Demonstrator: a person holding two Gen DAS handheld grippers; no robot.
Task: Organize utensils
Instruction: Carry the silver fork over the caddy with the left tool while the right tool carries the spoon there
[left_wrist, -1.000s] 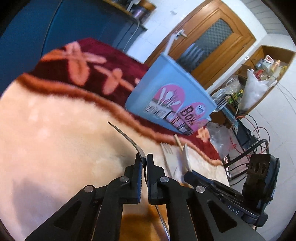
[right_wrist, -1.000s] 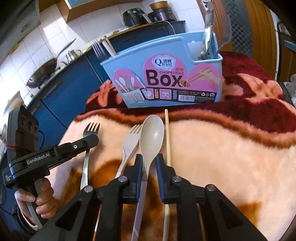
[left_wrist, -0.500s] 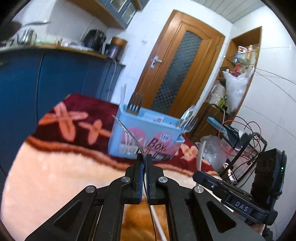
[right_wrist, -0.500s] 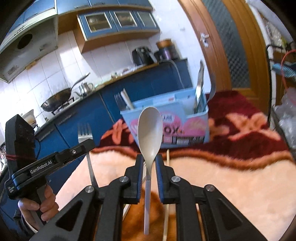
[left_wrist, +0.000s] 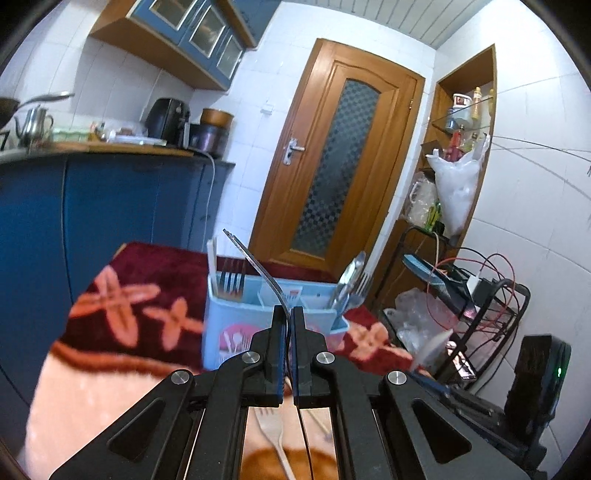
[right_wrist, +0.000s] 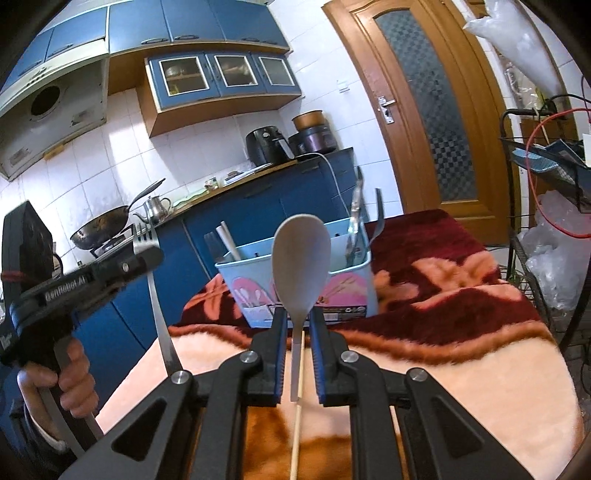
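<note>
My left gripper (left_wrist: 288, 314) is shut on a metal fork (left_wrist: 258, 266), held upright above the blanket; the fork also shows in the right wrist view (right_wrist: 147, 240). My right gripper (right_wrist: 297, 317) is shut on a beige plastic spoon (right_wrist: 301, 266), bowl up. The light blue utensil box (left_wrist: 236, 317) stands ahead on the red part of the blanket, with forks and spoons standing in it; it also shows in the right wrist view (right_wrist: 347, 288). A beige plastic fork (left_wrist: 275, 432) and a wooden chopstick (right_wrist: 297, 417) lie on the blanket below the grippers.
The cream and red blanket (right_wrist: 480, 369) covers the table. Blue kitchen cabinets (left_wrist: 92, 206) stand to the left, a wooden door (left_wrist: 332, 166) behind. A wire rack with cables and bags (left_wrist: 461, 295) stands at the right.
Both grippers have lifted their utensils off the blanket and tilted up level. The box now sits lower and straight ahead in both views.
</note>
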